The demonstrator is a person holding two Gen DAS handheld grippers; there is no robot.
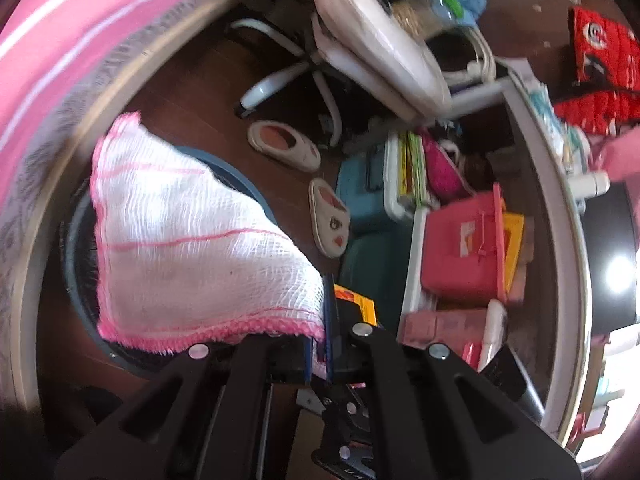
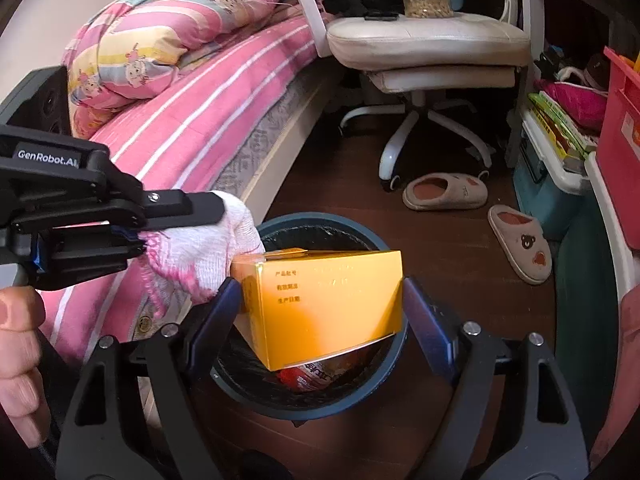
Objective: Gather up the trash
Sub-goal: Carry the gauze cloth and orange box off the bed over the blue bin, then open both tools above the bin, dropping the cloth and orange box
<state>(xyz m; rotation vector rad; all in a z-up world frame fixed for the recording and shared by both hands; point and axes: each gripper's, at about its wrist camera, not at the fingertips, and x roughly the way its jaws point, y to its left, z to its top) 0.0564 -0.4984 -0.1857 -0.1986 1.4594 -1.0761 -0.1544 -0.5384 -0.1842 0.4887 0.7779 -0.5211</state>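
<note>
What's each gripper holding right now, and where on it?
Left gripper is shut on the white cloth, pinched at its pink-edged corner. Right gripper holds the orange box across its two ends, above the trash bin.

left wrist: steeply down, close | right wrist: likewise | shared: bin (image 1: 256,196) (image 2: 384,396)

bin (image 2: 384,394) rim partly hidden by box (image 2: 328,304)

"GenRobot.AI" on left gripper (image 2: 132,236); unreadable Chinese print on orange box (image 2: 324,304)
</note>
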